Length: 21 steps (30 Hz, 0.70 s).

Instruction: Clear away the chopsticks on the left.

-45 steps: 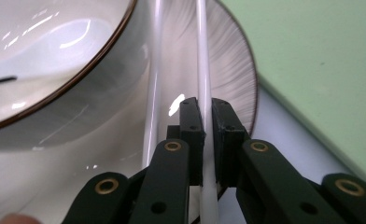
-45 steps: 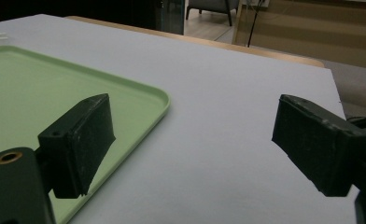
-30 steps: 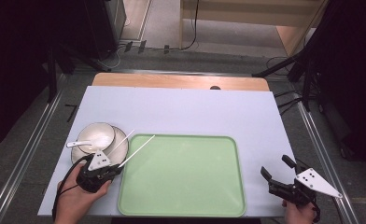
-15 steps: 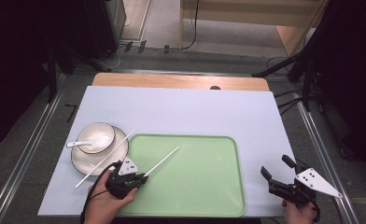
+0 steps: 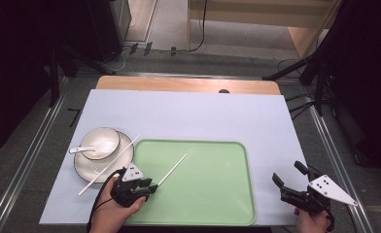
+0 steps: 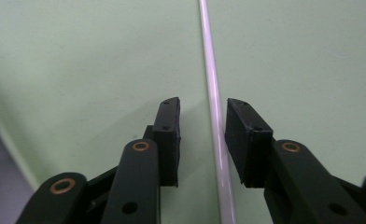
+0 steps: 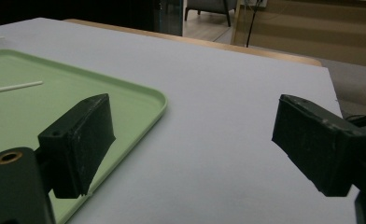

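A white chopstick (image 5: pixel 173 170) lies slanted on the left part of the green tray (image 5: pixel 208 194). My left gripper (image 5: pixel 151 189) sits at its near end, low over the tray's front left corner. In the left gripper view the chopstick (image 6: pixel 214 93) runs between the two jaws, which stand slightly apart around it, with a gap on the left side; the gripper (image 6: pixel 203 103) is open. A second white chopstick (image 5: pixel 112 162) rests across the plate (image 5: pixel 89 171). My right gripper (image 5: pixel 287 172) is open and holds nothing, over the table right of the tray (image 7: pixel 139 100).
A white bowl (image 5: pixel 103 141) with a white spoon (image 5: pixel 80 149) in it sits on the plate, left of the tray. A pale sheet (image 5: pixel 203 116) covers the table. A wooden strip (image 5: pixel 179 85) runs along the far edge.
My left gripper has carried the chopstick rightward from beside the plate onto the tray, where it now lies with the jaws loosened. The right gripper has not moved.
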{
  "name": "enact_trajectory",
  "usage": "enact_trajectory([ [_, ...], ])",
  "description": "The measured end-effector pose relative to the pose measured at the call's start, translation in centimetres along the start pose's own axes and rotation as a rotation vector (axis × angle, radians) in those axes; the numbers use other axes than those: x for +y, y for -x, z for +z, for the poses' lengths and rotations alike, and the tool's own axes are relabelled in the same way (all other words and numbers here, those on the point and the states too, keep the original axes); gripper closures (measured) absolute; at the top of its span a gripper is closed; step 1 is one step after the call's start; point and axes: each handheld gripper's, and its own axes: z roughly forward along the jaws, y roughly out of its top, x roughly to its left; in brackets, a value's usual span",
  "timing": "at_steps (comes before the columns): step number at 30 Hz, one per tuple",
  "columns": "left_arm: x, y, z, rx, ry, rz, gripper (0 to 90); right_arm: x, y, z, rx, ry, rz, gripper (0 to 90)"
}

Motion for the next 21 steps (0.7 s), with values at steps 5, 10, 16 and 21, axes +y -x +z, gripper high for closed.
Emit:
enact_trajectory([
  [5,2.0,0.8,0.8,-0.047,0.051,-0.012,86.7,0.0,0.2,0.0,-0.006,0.000,0.010,13.0],
  [10,2.9,1.9,3.5,0.004,-0.014,0.022,90.0,0.0,0.0,0.2,0.006,-0.001,-0.003,13.0],
  [16,2.4,0.7,3.0,0.117,-0.002,-0.045,90.0,-0.1,0.1,0.1,0.002,-0.001,0.003,13.0],
  [21,1.2,-0.8,1.4,0.213,0.010,-0.111,90.0,0.0,0.1,0.0,0.002,-0.001,0.002,13.0],
])
